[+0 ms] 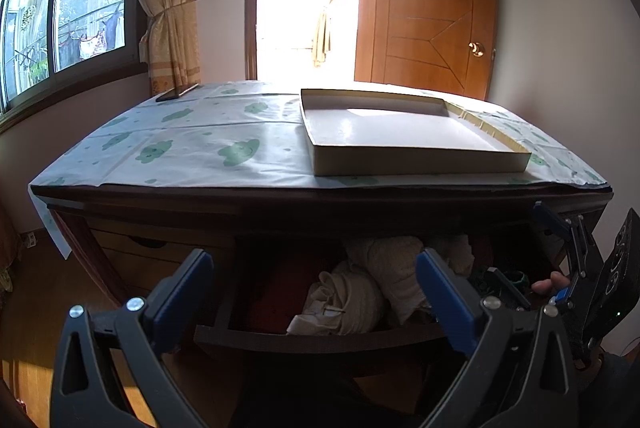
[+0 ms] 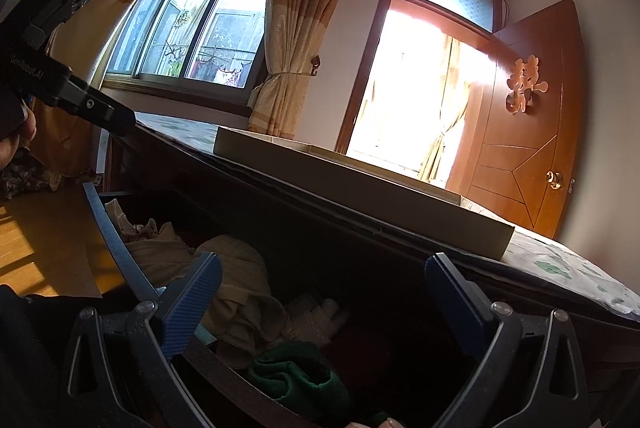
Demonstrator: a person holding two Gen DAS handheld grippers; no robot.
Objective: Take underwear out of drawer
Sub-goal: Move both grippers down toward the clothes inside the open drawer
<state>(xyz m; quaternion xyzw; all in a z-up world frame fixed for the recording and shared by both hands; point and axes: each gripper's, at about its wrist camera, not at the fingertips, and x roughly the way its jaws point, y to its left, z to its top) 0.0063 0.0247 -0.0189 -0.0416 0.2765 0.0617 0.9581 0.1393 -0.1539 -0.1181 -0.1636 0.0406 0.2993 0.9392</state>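
The drawer interior's right side is lost in shadow.

the drawer below my jaws stands pulled open. cream underwear lies bundled inside it, with a crumpled green piece near the front

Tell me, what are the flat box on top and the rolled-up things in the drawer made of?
The flat box looks like cardboard with a glossy white lining: thin straight walls, light glaring off its floor. The cream bundles in the drawer look like soft knitted cotton, wrinkled and matte. The green bundle seems cloth too. The drawer looks like dark wood.
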